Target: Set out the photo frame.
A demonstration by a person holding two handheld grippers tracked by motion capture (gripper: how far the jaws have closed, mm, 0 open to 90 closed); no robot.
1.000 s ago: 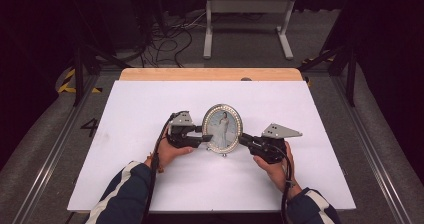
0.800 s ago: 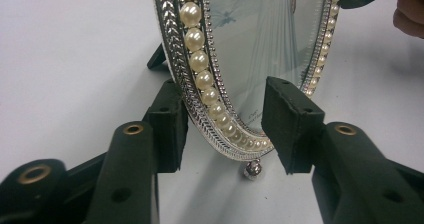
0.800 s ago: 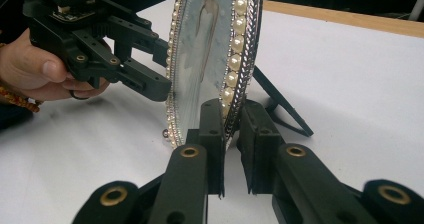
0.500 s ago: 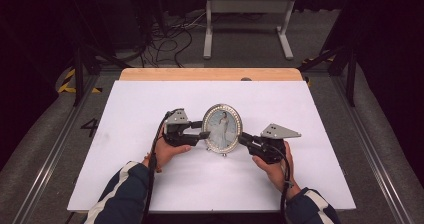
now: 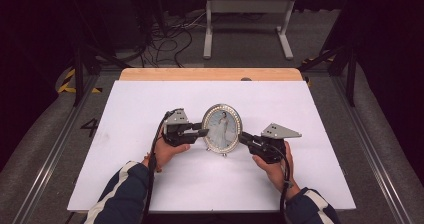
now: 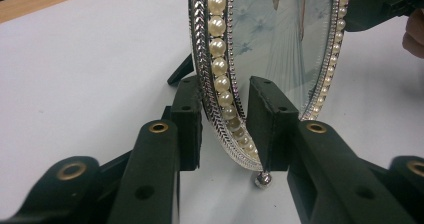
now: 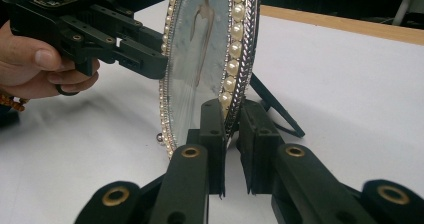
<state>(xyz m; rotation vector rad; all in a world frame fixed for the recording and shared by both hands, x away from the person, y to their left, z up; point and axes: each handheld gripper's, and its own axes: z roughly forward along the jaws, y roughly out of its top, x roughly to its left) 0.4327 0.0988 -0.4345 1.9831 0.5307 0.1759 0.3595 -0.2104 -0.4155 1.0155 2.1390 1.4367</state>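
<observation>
An oval picture frame (image 5: 222, 129) with a pearl and silver rim stands upright on its back strut at the middle of the white table. It holds a photo of a figure in a white dress. My left gripper (image 5: 205, 132) reaches its left edge. In the left gripper view the rim (image 6: 220, 59) runs between the jaws, which have just been closing. The back pad sits against it, while a small gap remains at the front pad (image 6: 265, 119). My right gripper (image 5: 242, 138) is shut on the rim's lower right edge (image 7: 232, 74), with both pads pressed to it.
The white table top (image 5: 150, 184) has a bare wooden strip (image 5: 210, 74) along its far edge. Metal stand legs (image 5: 247, 29) and loose cables (image 5: 165, 39) lie on the floor beyond. A small ball foot (image 6: 262, 179) supports the frame's bottom.
The left gripper has shifted slightly at the frame's left edge. The frame and the right gripper stay where they were.
</observation>
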